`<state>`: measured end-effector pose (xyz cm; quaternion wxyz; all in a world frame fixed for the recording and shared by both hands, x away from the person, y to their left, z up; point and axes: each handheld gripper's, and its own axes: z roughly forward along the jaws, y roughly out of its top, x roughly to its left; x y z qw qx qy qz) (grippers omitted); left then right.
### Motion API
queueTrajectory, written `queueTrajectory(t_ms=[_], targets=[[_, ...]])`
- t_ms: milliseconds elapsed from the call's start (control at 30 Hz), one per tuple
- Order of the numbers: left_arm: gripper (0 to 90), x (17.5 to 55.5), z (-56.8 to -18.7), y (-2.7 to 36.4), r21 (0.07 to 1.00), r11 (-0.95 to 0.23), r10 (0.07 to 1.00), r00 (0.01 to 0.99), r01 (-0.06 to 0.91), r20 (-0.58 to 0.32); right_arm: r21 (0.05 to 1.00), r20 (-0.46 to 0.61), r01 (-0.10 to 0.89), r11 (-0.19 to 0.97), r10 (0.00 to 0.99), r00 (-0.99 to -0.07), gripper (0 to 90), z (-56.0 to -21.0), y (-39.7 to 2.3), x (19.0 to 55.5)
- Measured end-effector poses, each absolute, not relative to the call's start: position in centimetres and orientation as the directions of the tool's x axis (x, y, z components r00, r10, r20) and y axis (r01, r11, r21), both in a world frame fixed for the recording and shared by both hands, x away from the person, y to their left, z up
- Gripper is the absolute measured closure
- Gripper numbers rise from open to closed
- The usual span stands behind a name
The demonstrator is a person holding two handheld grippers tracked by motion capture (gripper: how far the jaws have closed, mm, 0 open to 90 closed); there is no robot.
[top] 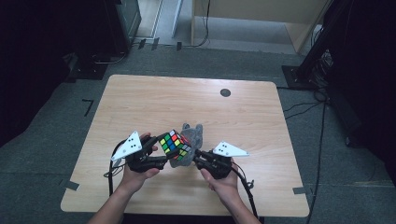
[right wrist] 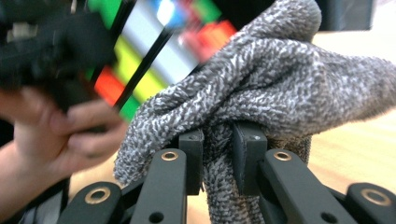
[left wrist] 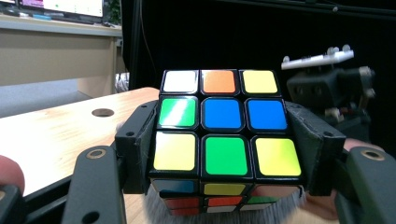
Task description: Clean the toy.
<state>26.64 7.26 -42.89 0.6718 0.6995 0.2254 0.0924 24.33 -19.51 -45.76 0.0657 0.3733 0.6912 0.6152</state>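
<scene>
A scrambled colour cube (top: 174,143) is held above the wooden table (top: 154,98), clamped between the pads of my left gripper (top: 164,150). In the left gripper view the cube (left wrist: 224,130) sits squarely between both black jaws, its top face showing white, orange, yellow, green and blue stickers. My right gripper (top: 196,157) is shut on a grey speckled cloth (top: 189,140), which bunches up against the cube's right side. The cloth (right wrist: 261,98) is pinched between the right gripper's (right wrist: 218,161) pads, with the blurred cube (right wrist: 154,51) just behind it.
A small dark round hole (top: 225,92) marks the table's far right part. Grey carpet, black stands and cables surround the table. A desk with monitors (left wrist: 56,7) stands beyond the table in the left gripper view.
</scene>
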Motion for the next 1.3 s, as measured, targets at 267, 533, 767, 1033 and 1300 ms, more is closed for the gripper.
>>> queueTrajectory(t_ms=[267,533,767,1033,1300], targets=[[34.6,26.7,-42.8,7.6,0.982,0.016,0.448,0.876,0.19,-0.177,0.913,0.307,0.407,0.041,0.588,-0.748,77.2,-45.8,-18.6,24.0],[34.6,26.6,-42.8,7.3,0.983,0.003,0.448,0.878,0.186,-0.168,0.907,0.295,0.412,0.082,0.575,-0.763,77.0,-46.2,-18.0,23.9],[34.6,26.5,-42.6,7.5,0.984,0.005,0.444,0.881,0.178,-0.161,0.921,0.319,0.388,-0.02,0.608,-0.727,77.1,-44.9,-20.2,24.4],[34.6,26.6,-42.7,7.5,0.984,-0.002,0.448,0.88,0.176,-0.157,0.916,0.26,0.386,0.107,0.572,-0.778,76.9,-46.0,-17.9,23.8],[34.6,26.5,-42.8,7.2,0.984,-0.012,0.446,0.882,0.179,-0.155,0.914,0.304,0.404,0.037,0.598,-0.741,77.0,-45.7,-19.3,24.3]])
